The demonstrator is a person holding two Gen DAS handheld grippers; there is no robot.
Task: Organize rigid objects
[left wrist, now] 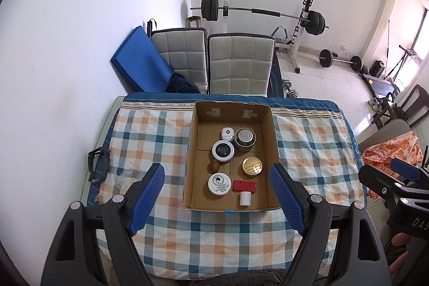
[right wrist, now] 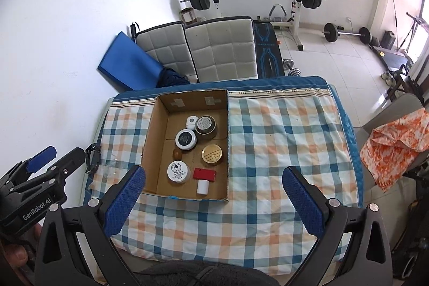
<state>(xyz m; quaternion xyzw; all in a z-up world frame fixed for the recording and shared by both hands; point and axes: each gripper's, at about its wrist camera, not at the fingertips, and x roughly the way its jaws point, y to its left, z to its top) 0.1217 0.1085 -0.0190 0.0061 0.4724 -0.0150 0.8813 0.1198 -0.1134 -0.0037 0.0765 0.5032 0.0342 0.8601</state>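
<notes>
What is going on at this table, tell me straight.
A person holds a gripper in each hand above the checked tablecloth. The left gripper and right gripper are both open and hold nothing. The cardboard box already contains the small items: round tins, a gold lid, a red block and a white cylinder. No small items lie loose on the cloth.

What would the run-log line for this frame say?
left hand-held gripper: open, empty | right hand-held gripper: open, empty | cardboard box: holds small items | table: checked cloth
</notes>
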